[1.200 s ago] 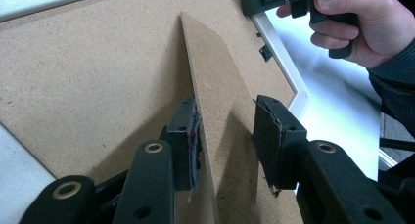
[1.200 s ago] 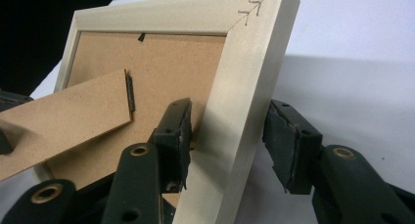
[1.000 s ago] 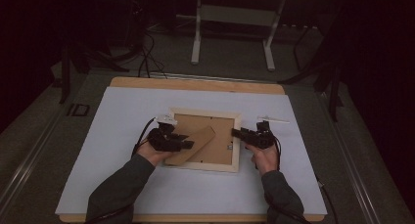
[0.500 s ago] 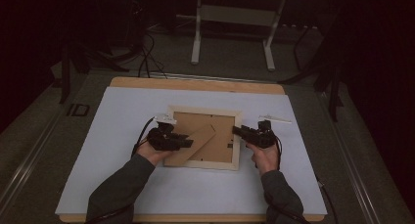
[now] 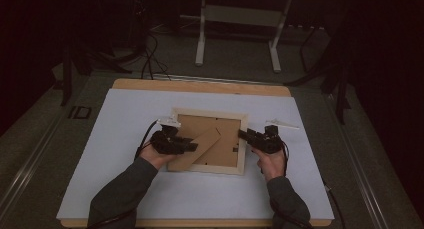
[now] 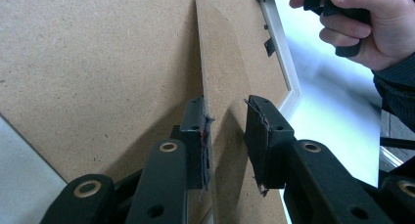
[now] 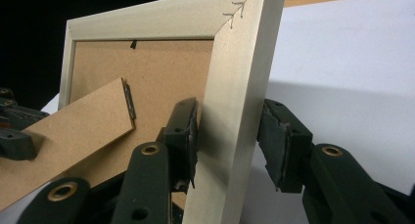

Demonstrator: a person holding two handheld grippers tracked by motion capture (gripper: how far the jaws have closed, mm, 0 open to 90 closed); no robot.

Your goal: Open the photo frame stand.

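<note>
Left gripper (image 6: 225, 136): jaws have just been closing, one pad touching the brown fibreboard easel stand (image 6: 218, 87), other pad apart, prob. to swing it out. Beyond, right gripper (image 7: 227, 136) straddles the pale wooden picture frame (image 7: 235, 101) rail, gap on one side, seemingly steadying it face-down on the white table mat (image 5: 115, 129).

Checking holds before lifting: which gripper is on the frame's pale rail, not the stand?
The right gripper: its jaws, which have just been closing, straddle the pale frame rail. The left gripper, also just closing, straddles the thin brown stand instead.
</note>
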